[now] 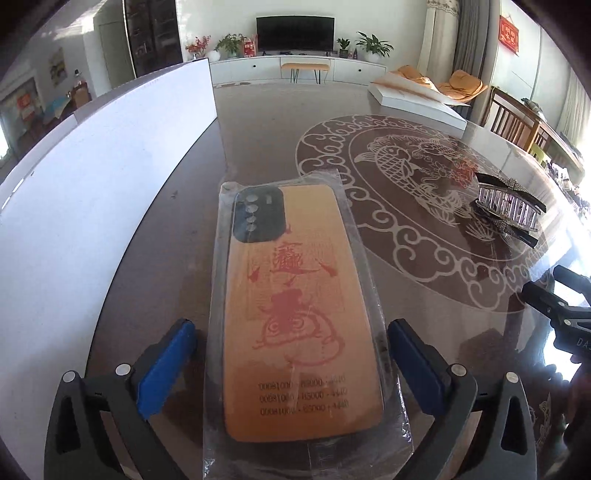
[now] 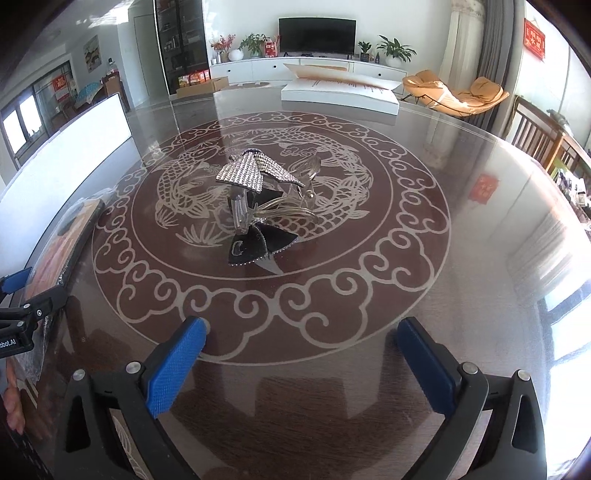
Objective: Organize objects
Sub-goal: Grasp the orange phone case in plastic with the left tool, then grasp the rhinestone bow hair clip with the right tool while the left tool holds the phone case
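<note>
Both grippers' jaws wide open; left gripper (image 1: pixel 291 354) straddles orange plastic-wrapped phone case (image 1: pixel 295 314); close squarely on long edges.

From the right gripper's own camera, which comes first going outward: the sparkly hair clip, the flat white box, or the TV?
1. Sparkly hair clip: mid-table, straight ahead of the right gripper.
2. Flat white box: at the table's far edge.
3. TV: against the back wall, beyond the table.

Bare table (image 2: pixel 461 229) around hair clip (image 2: pixel 255 206); white box (image 1: pixel 92 177) alongside.
</note>
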Demonstrator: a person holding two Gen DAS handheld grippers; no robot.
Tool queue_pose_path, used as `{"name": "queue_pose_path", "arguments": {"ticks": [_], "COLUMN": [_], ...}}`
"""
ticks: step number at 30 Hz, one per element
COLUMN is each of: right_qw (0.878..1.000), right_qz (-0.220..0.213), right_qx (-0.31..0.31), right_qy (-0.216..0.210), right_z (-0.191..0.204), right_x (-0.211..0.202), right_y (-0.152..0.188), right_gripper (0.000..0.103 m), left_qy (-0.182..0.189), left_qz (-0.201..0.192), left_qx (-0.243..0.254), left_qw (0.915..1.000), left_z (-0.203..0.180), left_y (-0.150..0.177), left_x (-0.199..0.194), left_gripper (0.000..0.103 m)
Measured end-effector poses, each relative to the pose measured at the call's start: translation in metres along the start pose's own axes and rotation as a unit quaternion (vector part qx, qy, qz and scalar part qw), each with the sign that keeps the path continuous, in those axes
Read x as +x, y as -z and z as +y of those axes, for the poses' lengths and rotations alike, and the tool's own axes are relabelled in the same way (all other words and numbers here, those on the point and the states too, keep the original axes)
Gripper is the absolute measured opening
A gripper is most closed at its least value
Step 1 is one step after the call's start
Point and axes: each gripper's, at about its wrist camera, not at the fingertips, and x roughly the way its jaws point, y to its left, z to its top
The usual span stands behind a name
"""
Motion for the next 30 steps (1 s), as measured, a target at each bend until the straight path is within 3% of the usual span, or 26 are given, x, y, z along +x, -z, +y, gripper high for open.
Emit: {"name": "queue_pose_path", "arguments": {"ticks": [24,27,30], "right_qw": [1.000,0.998,0.997], "right_qz": [0.002,0.020,-0.004], "right_qx": [-0.008,-0.045,-0.066], "right_qy": [-0.010,-0.037,-0.042], "right_z": [-0.001,0.001,0.001], "right_x": [0.000,0.005,0.005], "right_y": [0.001,-0.013,-0.041], "right_gripper": [0.103,0.103,0.103], "left_qy": [0.005,0.020,0.015], "left_qz": [0.006,0.027,0.039], "left_qx": [0.005,0.031,0.024], "left_qw": [1.0000,0.9989,0.9988], "left_z": [-0.001,0.001,0.007], "left_y": [-0.007,-0.014,-0.020], "left_x": [0.005,0.009,0.012], "left_gripper": [0.103,0.103,0.103]}}
